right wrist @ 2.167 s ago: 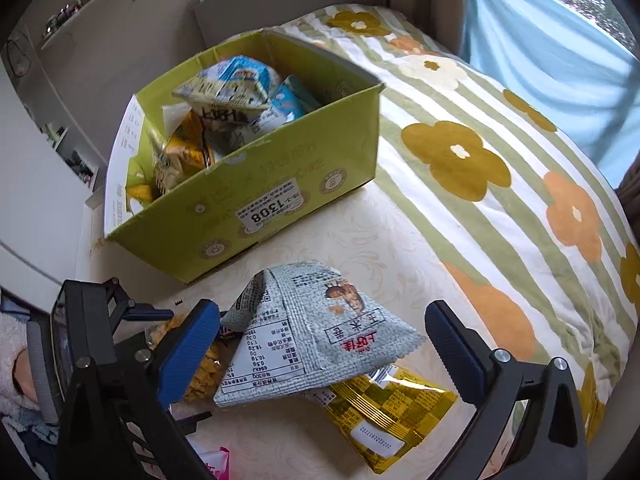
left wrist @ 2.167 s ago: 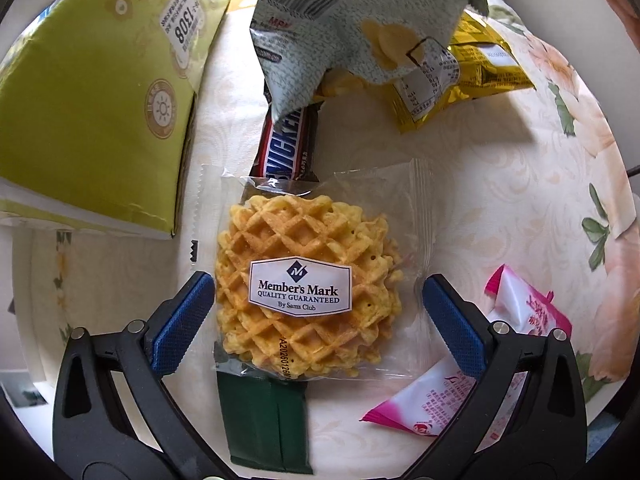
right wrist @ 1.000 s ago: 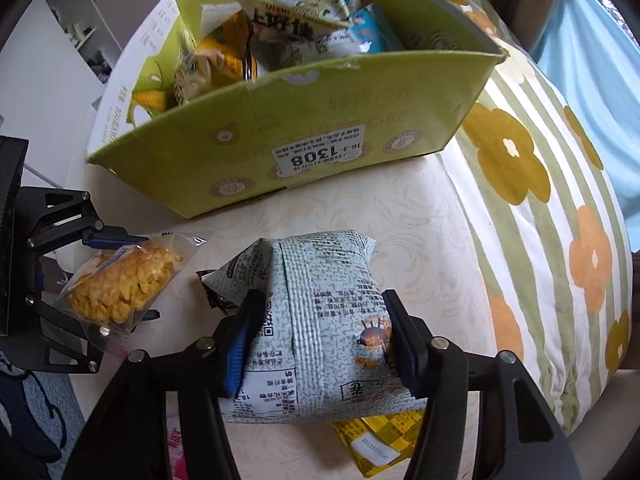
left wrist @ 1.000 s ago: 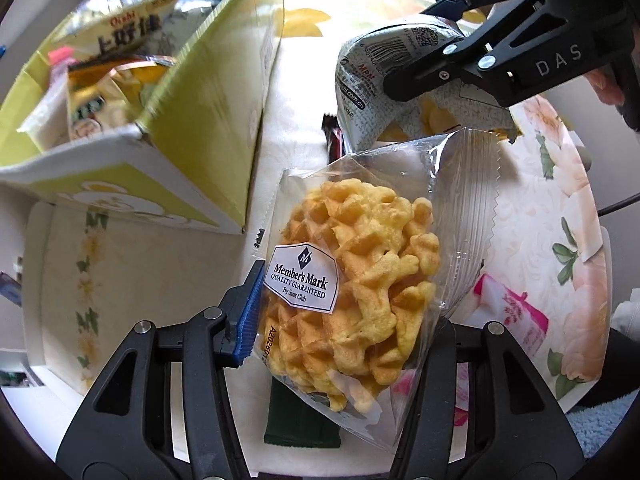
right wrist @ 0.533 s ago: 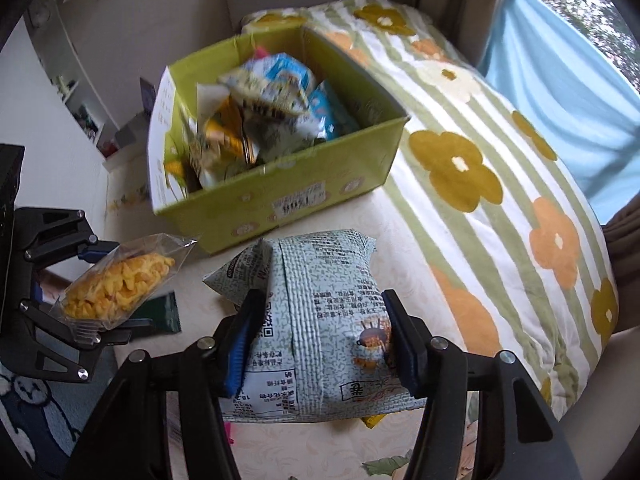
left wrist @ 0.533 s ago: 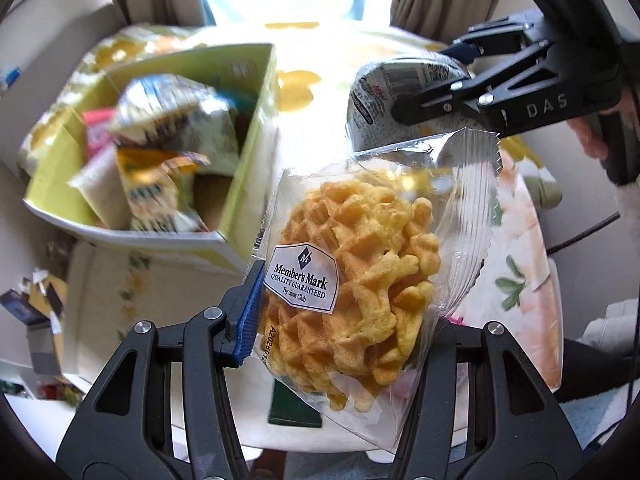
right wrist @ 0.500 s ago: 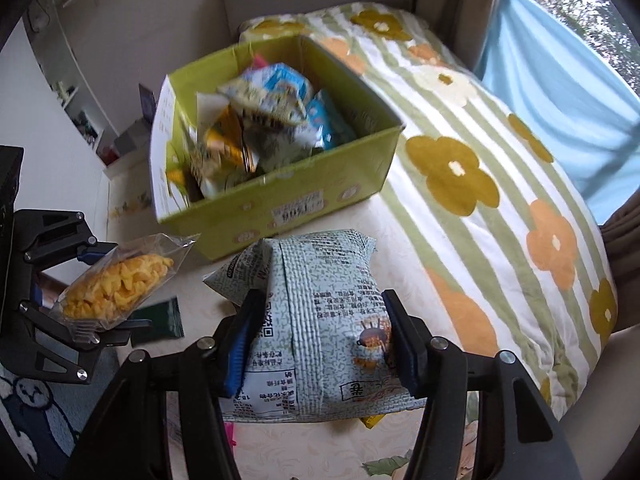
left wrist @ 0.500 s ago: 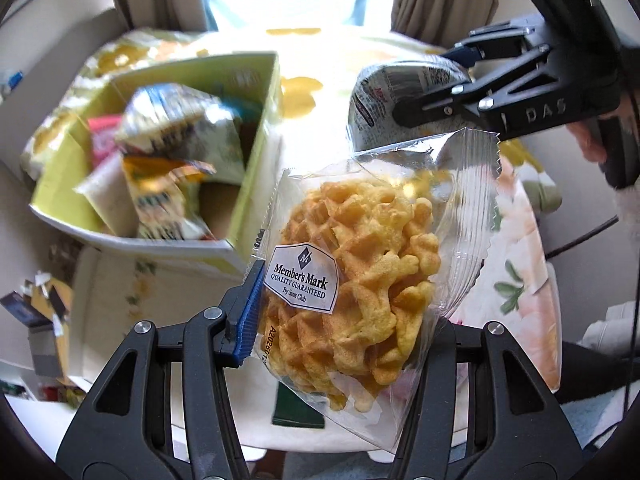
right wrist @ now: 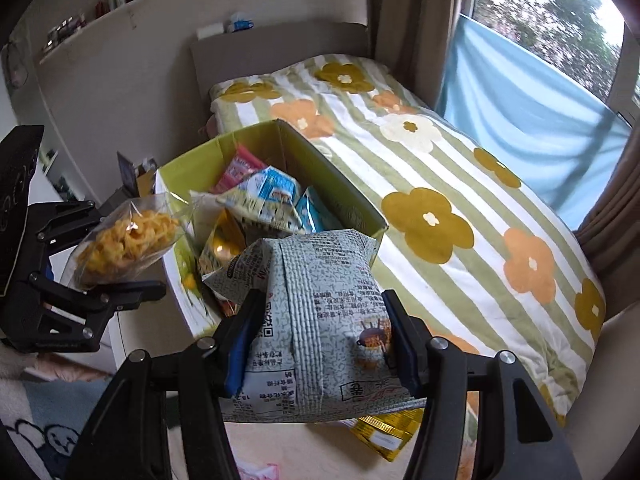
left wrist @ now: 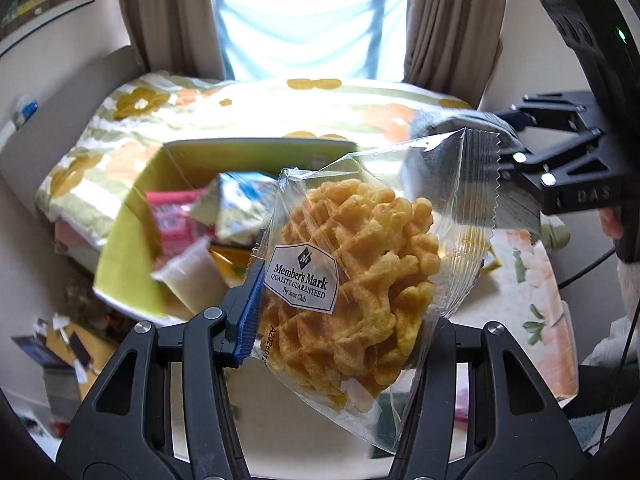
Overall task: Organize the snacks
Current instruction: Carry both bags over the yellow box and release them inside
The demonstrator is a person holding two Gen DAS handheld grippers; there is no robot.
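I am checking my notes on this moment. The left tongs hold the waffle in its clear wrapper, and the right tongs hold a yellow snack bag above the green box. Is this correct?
One detail is wrong: the bag in the right tongs is a grey-green printed bag, not yellow, as the right wrist view shows. A yellow packet lies below it. The left tongs do hold the waffle, near the green box.

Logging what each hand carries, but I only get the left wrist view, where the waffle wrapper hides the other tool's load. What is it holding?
Observer: The right tool is shut on a grey printed snack bag, the waffle pack off to its left.
Operator: Anything under it?
Observer: A yellow packet lies on the table below the bag.
Operator: The box contents blur here.
Observer: A blue-and-white bag lies topmost in the green box.
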